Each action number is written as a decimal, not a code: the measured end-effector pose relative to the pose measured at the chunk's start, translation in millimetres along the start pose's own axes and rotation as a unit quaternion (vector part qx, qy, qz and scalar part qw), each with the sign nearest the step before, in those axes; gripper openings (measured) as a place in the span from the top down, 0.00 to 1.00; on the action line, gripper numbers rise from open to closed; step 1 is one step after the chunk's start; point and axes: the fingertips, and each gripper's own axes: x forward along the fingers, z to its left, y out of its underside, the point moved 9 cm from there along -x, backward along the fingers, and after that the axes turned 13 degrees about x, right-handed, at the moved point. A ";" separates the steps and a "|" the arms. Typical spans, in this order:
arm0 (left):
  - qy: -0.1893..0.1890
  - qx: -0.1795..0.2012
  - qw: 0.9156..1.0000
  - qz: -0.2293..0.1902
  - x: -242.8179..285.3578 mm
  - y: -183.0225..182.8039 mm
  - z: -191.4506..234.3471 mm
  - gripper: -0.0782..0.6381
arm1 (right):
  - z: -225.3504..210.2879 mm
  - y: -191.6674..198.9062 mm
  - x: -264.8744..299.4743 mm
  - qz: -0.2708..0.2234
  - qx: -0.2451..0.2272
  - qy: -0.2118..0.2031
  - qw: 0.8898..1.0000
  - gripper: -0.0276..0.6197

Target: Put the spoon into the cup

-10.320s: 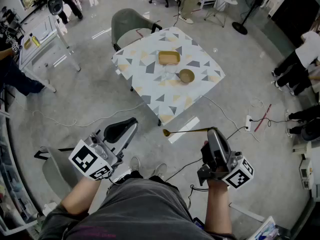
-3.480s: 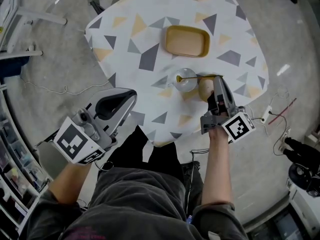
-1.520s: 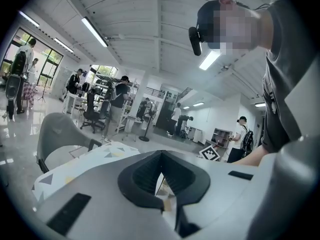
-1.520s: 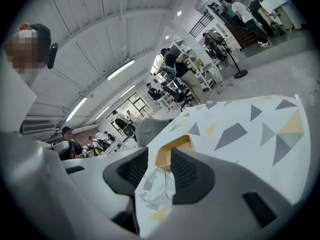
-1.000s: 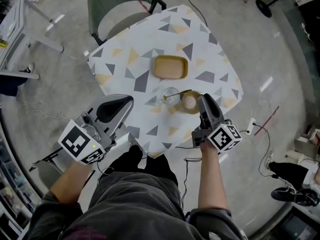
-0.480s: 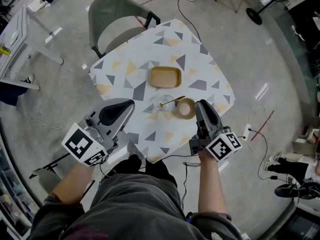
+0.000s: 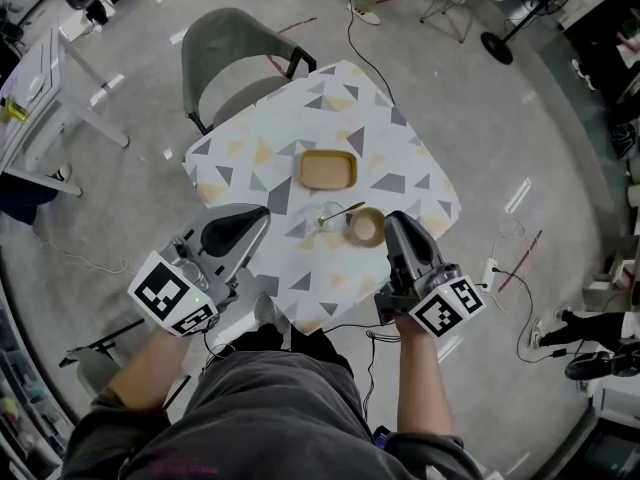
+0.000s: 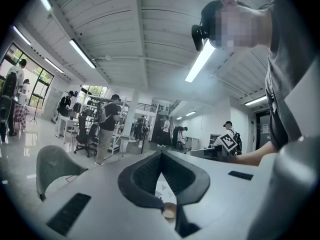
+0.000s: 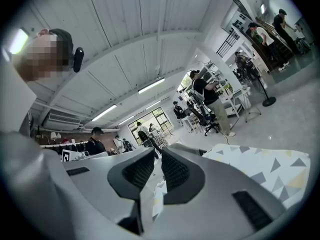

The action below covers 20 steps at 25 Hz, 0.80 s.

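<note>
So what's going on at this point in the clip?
A person holds a gripper in each hand by the near edge of the table. The spoon already leans in the glass cup, beside a bowl and a yellow tray. The right gripper is empty, jaws closing; the left gripper is shut, empty too.

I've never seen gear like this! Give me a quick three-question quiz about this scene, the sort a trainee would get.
1. True or false: the spoon lies flat on the table.
2. What stands closest to the right claw? A) a bottle B) a bowl C) a book
3. Fill in: the left claw holds ____.
Key: 1 false, it stands in the cup. 2 B, the bowl. 3 nothing.
</note>
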 end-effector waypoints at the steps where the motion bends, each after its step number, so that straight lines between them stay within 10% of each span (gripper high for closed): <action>1: 0.000 0.002 1.000 -0.002 -0.8 -2.5 -0.3 0.87 | 3.9 -0.5 -1.1 0.000 -0.002 -0.002 1.000 0.87; 20: 0.001 0.024 0.999 -0.027 -20.3 -33.4 -1.8 0.87 | 65.7 -3.0 -8.5 0.005 -0.038 -0.048 0.998 0.91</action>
